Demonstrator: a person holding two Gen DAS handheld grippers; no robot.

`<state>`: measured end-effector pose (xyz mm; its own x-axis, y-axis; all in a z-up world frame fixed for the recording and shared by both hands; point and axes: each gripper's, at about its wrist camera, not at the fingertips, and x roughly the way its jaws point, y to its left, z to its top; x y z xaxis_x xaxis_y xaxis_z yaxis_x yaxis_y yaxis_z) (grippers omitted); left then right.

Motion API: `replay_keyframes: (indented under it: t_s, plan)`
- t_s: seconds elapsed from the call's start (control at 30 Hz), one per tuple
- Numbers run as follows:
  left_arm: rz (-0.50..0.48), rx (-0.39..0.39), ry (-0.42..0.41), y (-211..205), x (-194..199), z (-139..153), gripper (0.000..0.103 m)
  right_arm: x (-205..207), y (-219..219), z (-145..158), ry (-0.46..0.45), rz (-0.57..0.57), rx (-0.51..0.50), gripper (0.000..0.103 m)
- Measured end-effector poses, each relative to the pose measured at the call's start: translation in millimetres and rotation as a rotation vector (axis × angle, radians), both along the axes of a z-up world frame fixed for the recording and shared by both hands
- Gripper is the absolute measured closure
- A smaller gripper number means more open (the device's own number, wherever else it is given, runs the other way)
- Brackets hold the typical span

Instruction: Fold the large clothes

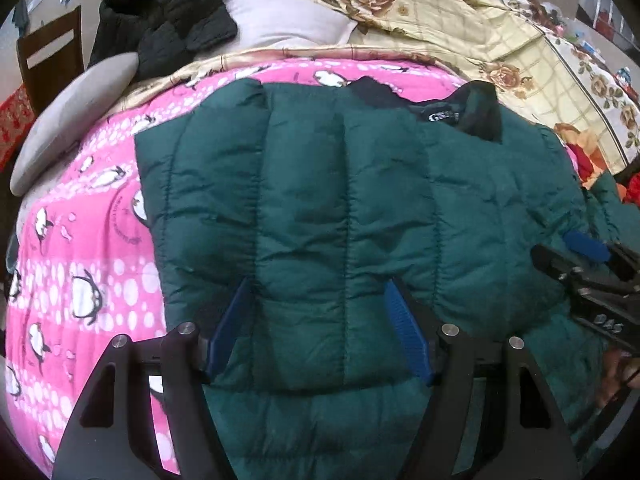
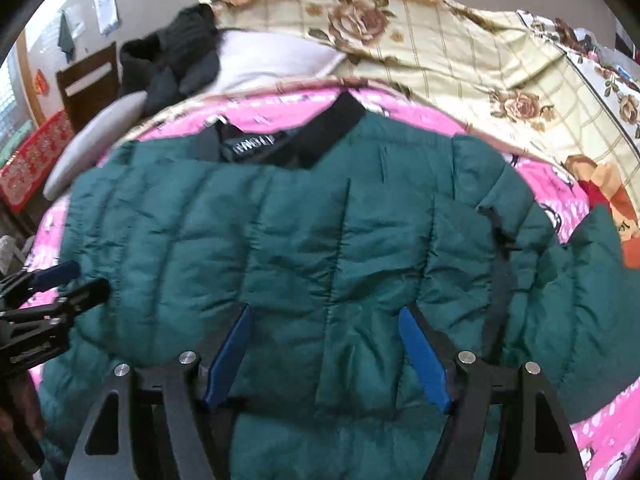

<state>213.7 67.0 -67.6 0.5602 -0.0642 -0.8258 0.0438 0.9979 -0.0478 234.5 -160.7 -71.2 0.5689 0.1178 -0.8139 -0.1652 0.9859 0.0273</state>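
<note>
A dark green quilted puffer jacket [image 1: 344, 208] lies on a pink penguin blanket [image 1: 80, 240], its black collar and label at the far side; it also shows in the right wrist view [image 2: 320, 240]. My left gripper [image 1: 318, 292] is open, its blue pads spread over the jacket's near folded edge. My right gripper [image 2: 325, 314] is open in the same way over the jacket's near part. The right gripper shows at the right edge of the left wrist view [image 1: 588, 252], and the left gripper at the left edge of the right wrist view [image 2: 52, 284].
A floral cream quilt [image 1: 460, 32] is bunched behind the blanket. A black knit garment [image 1: 168, 28] and a white pillow [image 1: 280, 20] lie at the back left. A grey cushion [image 1: 68, 120] sits at the left edge. A wooden chair [image 1: 48, 56] stands beyond the bed.
</note>
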Motion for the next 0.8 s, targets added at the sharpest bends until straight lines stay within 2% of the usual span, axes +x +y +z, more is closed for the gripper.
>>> replay_keyframes:
  t_s: [0.1,0.17,0.27,0.5,0.63,0.8]
  plan:
    - [0.019,-0.066,0.019,6.5,7.8,-6.9,0.032,14.8,-1.4,-19.0,0.04,-0.015,0.001,0.03]
    - [0.025,-0.081,0.023,6.8,8.4,-8.3,0.032,18.6,-2.9,-23.2,0.042,-0.017,-0.002,0.03]
    - [0.016,-0.066,0.019,2.6,3.9,-7.5,0.032,10.8,-2.7,-15.6,0.034,-0.016,-0.009,0.03]
    - [-0.016,-0.108,-0.02,-7.5,-23.2,9.2,0.032,-40.4,-4.6,13.6,-0.013,0.036,-0.054,0.03]
    - [-0.042,-0.11,-0.046,-21.1,-38.5,19.3,0.032,-59.6,-9.6,20.9,-0.018,0.035,-0.046,0.03]
    - [-0.044,-0.108,-0.035,-30.8,-48.1,15.1,0.032,-76.8,-20.6,23.4,-0.018,0.02,-0.05,0.03]
